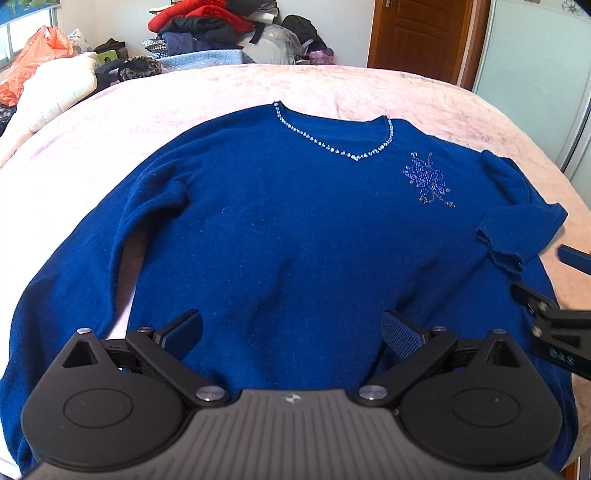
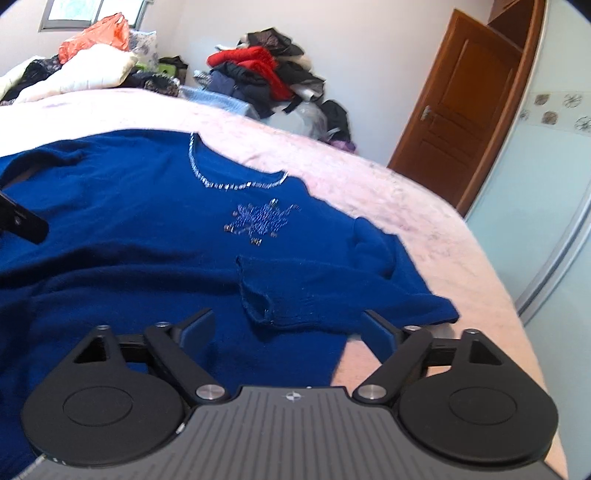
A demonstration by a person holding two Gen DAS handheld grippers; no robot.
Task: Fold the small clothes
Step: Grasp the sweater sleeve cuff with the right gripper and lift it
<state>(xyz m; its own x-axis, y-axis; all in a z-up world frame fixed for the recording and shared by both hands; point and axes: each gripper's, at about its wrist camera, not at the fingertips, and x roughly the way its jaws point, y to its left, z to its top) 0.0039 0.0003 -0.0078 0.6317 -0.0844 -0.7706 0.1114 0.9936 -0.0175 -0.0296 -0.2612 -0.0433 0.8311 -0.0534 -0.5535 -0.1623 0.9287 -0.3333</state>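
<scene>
Fingers spread wide and holding nothing, the left gripper point(image 1: 291, 328) hovers over the lower front of a blue sweater point(image 1: 280, 236). The right gripper point(image 2: 288, 328), equally open, faces the folded-in sleeve point(image 2: 314, 291), apparently just short of it. The sweater lies face-up on a pink bedspread point(image 1: 332, 88).

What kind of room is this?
Most likely a bedroom: a blue sweater lies spread on a pink bed, with heaped clothes behind and a wooden door.
</scene>
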